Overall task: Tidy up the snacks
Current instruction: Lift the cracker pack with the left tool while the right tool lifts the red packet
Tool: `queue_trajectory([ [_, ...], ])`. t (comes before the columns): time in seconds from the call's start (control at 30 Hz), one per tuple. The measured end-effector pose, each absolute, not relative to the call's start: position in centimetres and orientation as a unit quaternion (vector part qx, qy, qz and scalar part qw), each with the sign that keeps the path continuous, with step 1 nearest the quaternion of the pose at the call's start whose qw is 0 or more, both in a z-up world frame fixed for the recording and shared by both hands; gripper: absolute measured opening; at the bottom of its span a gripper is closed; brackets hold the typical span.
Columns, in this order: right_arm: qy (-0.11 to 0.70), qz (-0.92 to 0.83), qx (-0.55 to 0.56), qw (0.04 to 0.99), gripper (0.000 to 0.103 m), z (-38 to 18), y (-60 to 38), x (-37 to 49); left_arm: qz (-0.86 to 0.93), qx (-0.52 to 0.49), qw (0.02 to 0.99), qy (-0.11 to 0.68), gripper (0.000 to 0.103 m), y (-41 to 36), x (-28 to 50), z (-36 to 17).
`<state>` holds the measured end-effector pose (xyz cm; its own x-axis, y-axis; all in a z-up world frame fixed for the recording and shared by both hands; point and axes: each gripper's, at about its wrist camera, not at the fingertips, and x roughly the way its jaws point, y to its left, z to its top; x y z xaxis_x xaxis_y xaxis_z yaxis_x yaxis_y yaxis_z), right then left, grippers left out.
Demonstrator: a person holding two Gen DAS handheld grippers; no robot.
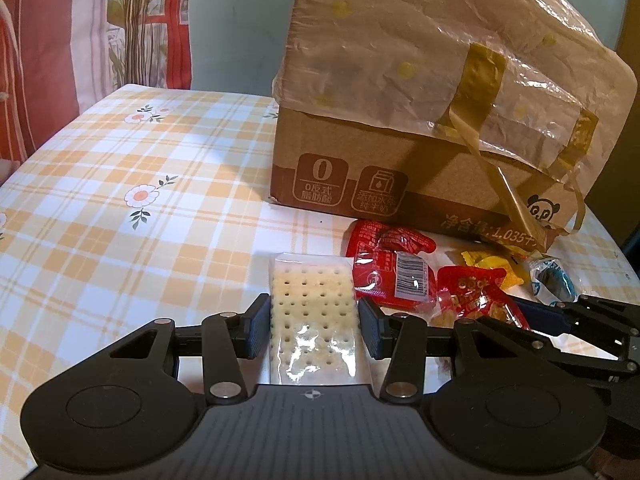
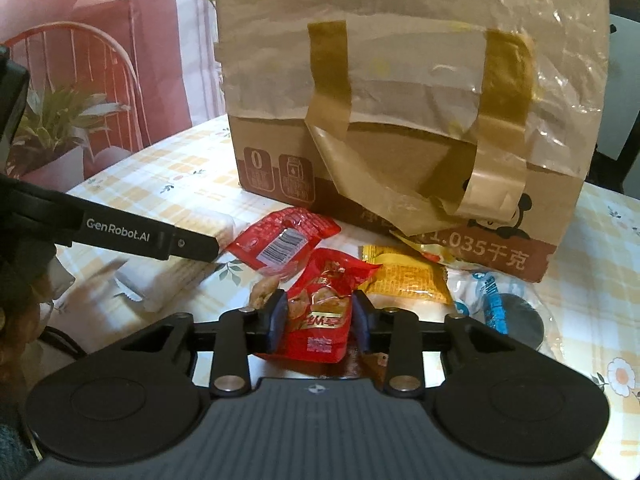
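My left gripper (image 1: 314,326) is shut on a clear pack of white crackers (image 1: 314,308), one pad on each long side, low over the table. My right gripper (image 2: 318,316) is shut on a red snack pouch (image 2: 324,304) with nuts pictured on it. The same pouch (image 1: 476,300) and the right gripper's fingers (image 1: 560,316) show at the right of the left wrist view. The left gripper's arm (image 2: 140,236) crosses the left of the right wrist view above the cracker pack (image 2: 180,276). Another red pouch with a barcode (image 2: 280,242), a yellow packet (image 2: 404,280) and a blue-white packet (image 2: 496,304) lie in front of the box.
A cardboard box (image 2: 400,120) wrapped in crumpled plastic with loose brown tape stands behind the snacks on the checked flowered tablecloth (image 1: 120,200). A red chair (image 2: 80,72) and a plant (image 2: 52,116) are beyond the table's left edge.
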<state>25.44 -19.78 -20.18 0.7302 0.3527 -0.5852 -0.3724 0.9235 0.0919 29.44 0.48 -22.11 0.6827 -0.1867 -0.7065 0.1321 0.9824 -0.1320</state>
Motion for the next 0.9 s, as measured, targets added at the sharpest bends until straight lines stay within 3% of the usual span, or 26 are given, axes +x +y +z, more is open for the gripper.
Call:
queue_trajectory([
  [0.9, 0.29, 0.167, 0.005, 0.942, 0.023, -19.4, -21.0, 24.0, -0.094, -0.037, 0.919, 0.382, 0.049, 0.8, 28.5, -21.5],
])
